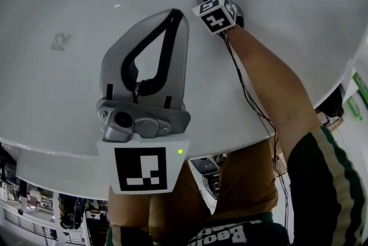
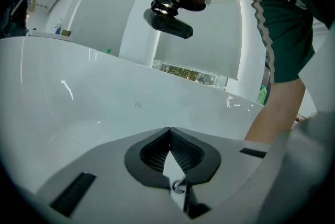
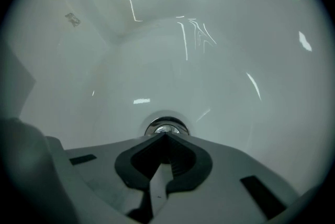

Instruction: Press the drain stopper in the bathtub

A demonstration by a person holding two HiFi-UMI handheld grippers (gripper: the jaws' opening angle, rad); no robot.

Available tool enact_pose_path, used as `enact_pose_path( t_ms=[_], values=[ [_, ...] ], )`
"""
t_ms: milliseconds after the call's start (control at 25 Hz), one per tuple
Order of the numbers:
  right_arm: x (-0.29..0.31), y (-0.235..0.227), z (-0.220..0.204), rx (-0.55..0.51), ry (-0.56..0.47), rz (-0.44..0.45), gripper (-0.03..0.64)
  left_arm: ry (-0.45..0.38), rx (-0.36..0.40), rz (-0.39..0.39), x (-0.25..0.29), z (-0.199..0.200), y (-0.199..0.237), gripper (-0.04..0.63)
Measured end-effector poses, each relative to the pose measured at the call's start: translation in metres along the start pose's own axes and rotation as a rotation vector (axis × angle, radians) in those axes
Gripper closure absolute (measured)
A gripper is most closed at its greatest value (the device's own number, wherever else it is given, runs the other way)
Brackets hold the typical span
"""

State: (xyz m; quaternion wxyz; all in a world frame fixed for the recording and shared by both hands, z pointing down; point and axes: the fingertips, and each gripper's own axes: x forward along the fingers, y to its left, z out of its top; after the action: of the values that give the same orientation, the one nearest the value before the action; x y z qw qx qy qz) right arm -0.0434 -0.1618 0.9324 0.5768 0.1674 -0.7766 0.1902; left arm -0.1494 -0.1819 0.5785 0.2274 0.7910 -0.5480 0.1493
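Right gripper (image 3: 166,135) at drain stopper (image 3: 165,126)
Jaws pressed together, empty, as on left gripper (image 2: 168,131); an off-centre push could skid off the chrome

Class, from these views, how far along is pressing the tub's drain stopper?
Done: the right tongs are shut and down at the stopper in the tub. In hand: their tips sit at its near edge; contact is unclear. Left, apparently: the push itself. The left tongs hang shut, empty.
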Motion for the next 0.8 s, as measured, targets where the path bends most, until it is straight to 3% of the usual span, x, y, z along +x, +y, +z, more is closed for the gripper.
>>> enact_pose_path(
  t_ms=[160, 400, 800],
  values=[
    [0.004, -0.001, 0.000, 0.066, 0.061, 0.025, 0.601, 0.020, -0.011, -0.004, 0.003, -0.004, 0.000, 0.586],
    [0.001, 0.000, -0.001, 0.035, 0.060, 0.061, 0.603, 0.075, -0.005, 0.000, 0.006, -0.012, -0.001, 0.586],
    [0.002, -0.001, 0.000, 0.021, 0.042, 0.018, 0.602, 0.080, -0.019, -0.006, 0.006, -0.013, -0.001, 0.586]
  ],
)
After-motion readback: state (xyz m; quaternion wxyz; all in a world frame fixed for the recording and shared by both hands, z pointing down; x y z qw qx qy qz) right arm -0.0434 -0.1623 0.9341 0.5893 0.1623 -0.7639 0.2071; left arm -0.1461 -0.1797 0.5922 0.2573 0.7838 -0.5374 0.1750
